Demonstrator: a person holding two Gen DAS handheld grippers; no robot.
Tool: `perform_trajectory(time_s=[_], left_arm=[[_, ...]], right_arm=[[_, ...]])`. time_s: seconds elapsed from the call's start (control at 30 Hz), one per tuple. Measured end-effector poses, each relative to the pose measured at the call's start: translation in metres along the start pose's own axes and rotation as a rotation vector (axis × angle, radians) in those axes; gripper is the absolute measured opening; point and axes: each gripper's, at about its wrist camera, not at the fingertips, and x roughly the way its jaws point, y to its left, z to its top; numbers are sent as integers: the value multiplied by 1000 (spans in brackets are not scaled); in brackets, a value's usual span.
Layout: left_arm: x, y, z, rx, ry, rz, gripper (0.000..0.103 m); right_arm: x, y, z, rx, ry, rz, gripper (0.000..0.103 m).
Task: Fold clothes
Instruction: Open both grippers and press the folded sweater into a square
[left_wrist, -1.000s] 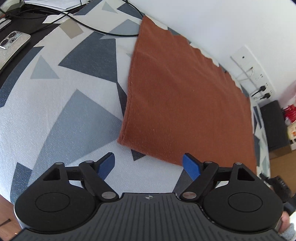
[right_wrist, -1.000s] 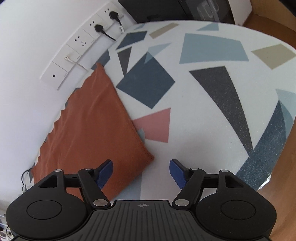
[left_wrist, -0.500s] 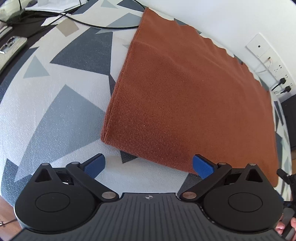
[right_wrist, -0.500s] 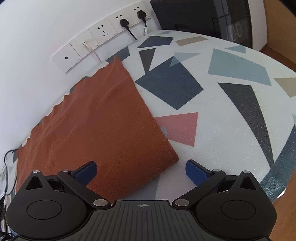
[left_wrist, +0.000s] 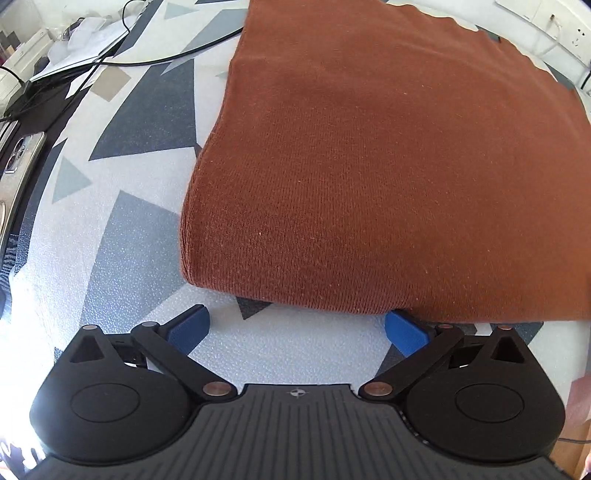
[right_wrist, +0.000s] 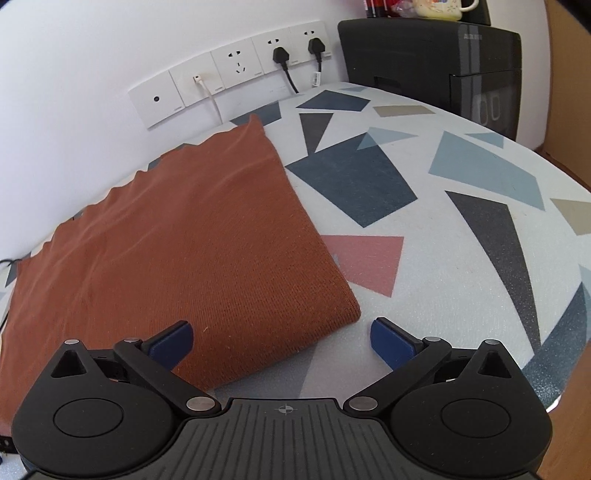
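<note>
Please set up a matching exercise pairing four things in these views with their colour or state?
Things:
1. folded cloth
2. right gripper
3. wall sockets
4. phone

Descriptions:
A. white, two black plugs in them
B. open, straddling a near corner of the cloth
C. rust-brown, lying flat on the patterned table
D. lying at the far left edge of the left wrist view

Pairs: 1-C, 2-B, 3-A, 4-D
</note>
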Motion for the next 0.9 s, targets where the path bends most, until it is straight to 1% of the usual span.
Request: perform_trajectory(time_s=[0.07, 0.2, 0.23, 0.33, 0.9], left_arm=[[0, 1, 0, -2, 1, 0, 103], [0, 0, 2, 0, 5, 0, 103], [0, 0, 2, 1, 5, 0, 103], [0, -1, 2, 5, 2, 0, 103], [-2, -2, -1, 21, -25, -3, 103]], right_arm=[[2, 7, -2, -47, 9, -29, 102], [8, 29, -11, -187, 18, -120, 102], [8, 29, -12, -169, 16, -121, 102], [8, 28, -11, -168, 23, -123, 102], [6, 27, -16, -181, -12, -118, 102]])
